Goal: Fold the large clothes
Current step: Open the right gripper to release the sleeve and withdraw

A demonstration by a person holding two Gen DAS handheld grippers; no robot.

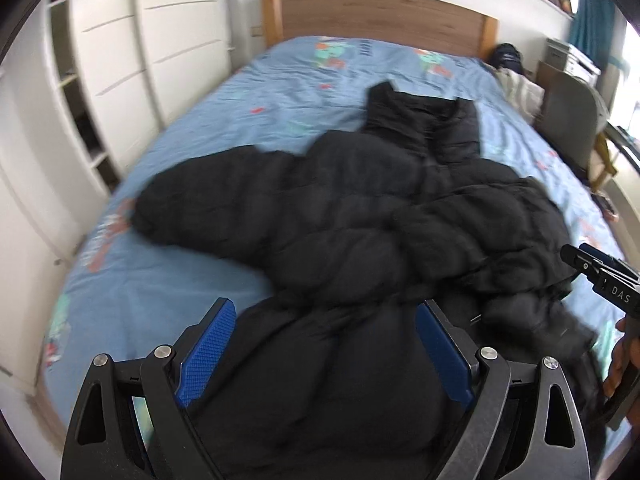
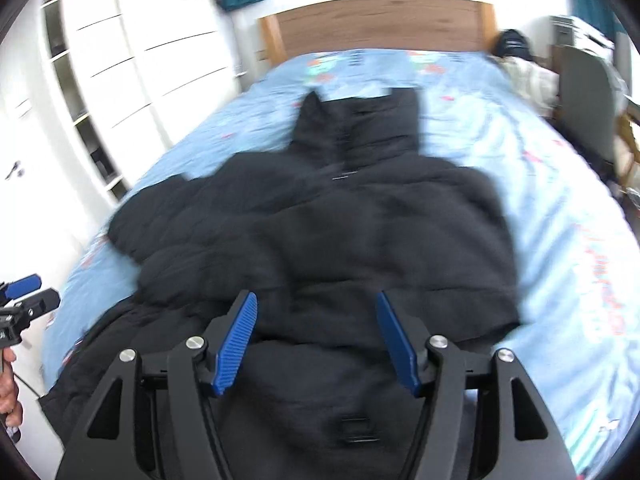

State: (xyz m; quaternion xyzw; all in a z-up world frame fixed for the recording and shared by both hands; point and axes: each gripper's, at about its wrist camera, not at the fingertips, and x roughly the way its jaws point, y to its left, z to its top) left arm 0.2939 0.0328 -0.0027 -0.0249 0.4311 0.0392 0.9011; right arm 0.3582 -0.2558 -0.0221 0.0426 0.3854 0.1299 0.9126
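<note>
Tools first: left tool spread wide, blue pads well apart, nothing clamped, only black quilting seen through the gap. Right tool likewise parted, though narrower than the left, gripping nothing; hung above the lower part of the garment. Neither pressed on cloth, as far as could be told.

Beyond them, black puffer jacket laid front-up along the bed, collar toward the wooden headboard, hem toward the tools. Outstretched sleeve on the side of the wardrobe, flat over the blue sheet. Other sleeve, on the side of the chair, apparently brought in across the chest, judged from the straight outer edge there in the right wrist view. So, by estimate: early stage, with one sleeve folded, the other not yet, and the body not yet doubled over from hem to collar.

Hard to make out:
- Hem and lowest panels cut off behind both tools' frames.
- Seams and zip smeared by motion blur, worst in the right wrist view.
- Cuff of the folded sleeve lost in black on black.
- Could not tell what the dark and pale bundle at the far corner of the bed was.
- Of the person, only fingers at the picture's edge.
</note>
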